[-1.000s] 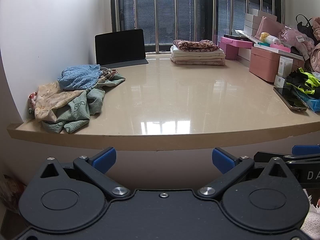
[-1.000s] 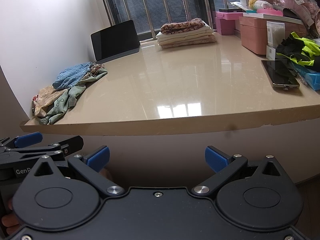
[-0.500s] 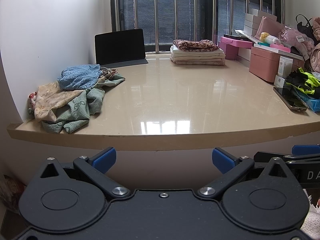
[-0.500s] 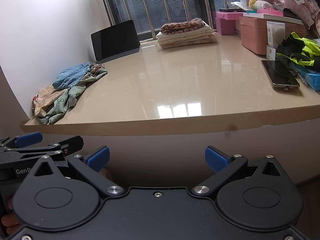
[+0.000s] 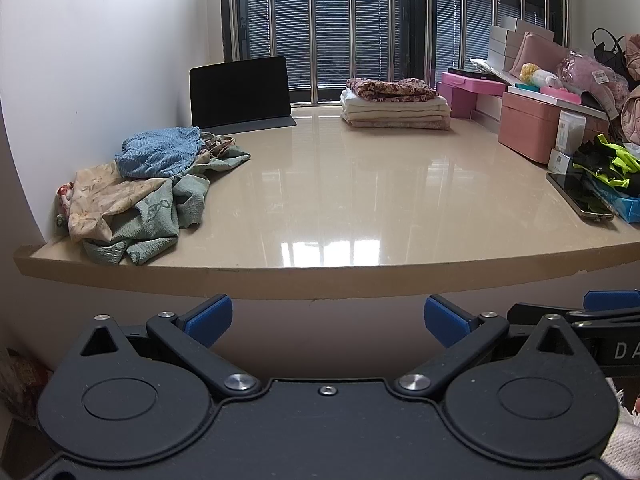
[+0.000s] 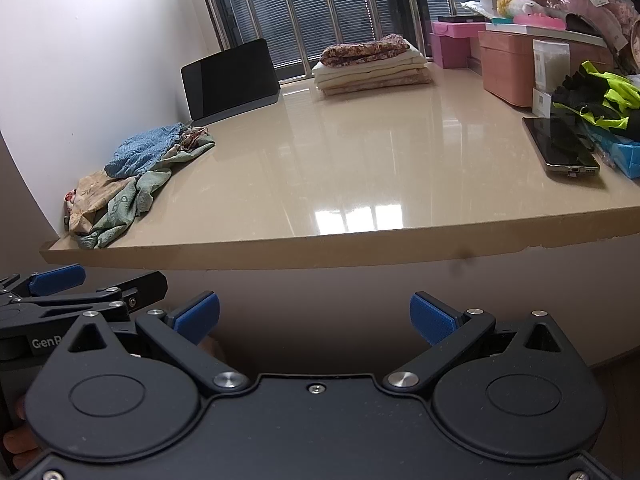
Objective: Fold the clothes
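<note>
Your beige table carries the unfolded clothes heap at its near-left corner against the wall and a folded stack at the far side. Your left gripper and right gripper hang below the table edge, jaws spread, empty.

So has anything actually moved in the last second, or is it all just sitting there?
Nothing visibly changed. Both the left gripper and right gripper stay open below the table edge, holding nothing; the heap of unfolded clothes and folded stack lie untouched.
</note>
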`<action>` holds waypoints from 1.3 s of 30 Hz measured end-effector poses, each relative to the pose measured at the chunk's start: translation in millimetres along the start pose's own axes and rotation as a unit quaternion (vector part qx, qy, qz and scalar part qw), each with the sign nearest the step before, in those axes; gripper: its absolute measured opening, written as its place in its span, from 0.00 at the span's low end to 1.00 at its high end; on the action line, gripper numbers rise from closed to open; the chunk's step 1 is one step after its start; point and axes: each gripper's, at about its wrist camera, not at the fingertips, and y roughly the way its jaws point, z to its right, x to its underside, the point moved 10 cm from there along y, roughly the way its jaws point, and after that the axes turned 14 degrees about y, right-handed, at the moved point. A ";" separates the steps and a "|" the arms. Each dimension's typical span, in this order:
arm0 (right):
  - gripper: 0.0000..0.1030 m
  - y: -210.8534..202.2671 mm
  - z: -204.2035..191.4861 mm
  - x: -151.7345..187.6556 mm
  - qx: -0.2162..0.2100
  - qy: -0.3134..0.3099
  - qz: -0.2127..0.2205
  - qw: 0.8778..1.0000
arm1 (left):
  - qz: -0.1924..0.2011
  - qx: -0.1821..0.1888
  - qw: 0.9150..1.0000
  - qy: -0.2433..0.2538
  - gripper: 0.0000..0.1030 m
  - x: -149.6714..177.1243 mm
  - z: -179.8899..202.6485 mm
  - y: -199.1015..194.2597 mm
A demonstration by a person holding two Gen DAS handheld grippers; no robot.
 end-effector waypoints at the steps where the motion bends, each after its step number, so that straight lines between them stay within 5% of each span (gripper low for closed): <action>1: 1.00 0.1 0.2 0.1 0.000 0.000 0.000 1.000 | 0.000 0.000 1.000 0.000 1.00 0.1 0.0 0.0; 24: 1.00 6.6 -1.3 5.7 -0.009 0.000 -0.012 1.000 | -0.018 0.014 1.000 -0.011 1.00 8.3 0.0 7.5; 39: 1.00 22.8 -24.8 -9.8 -0.060 -0.047 -0.007 0.997 | -0.015 -0.008 1.000 -0.004 1.00 -1.3 -13.2 24.0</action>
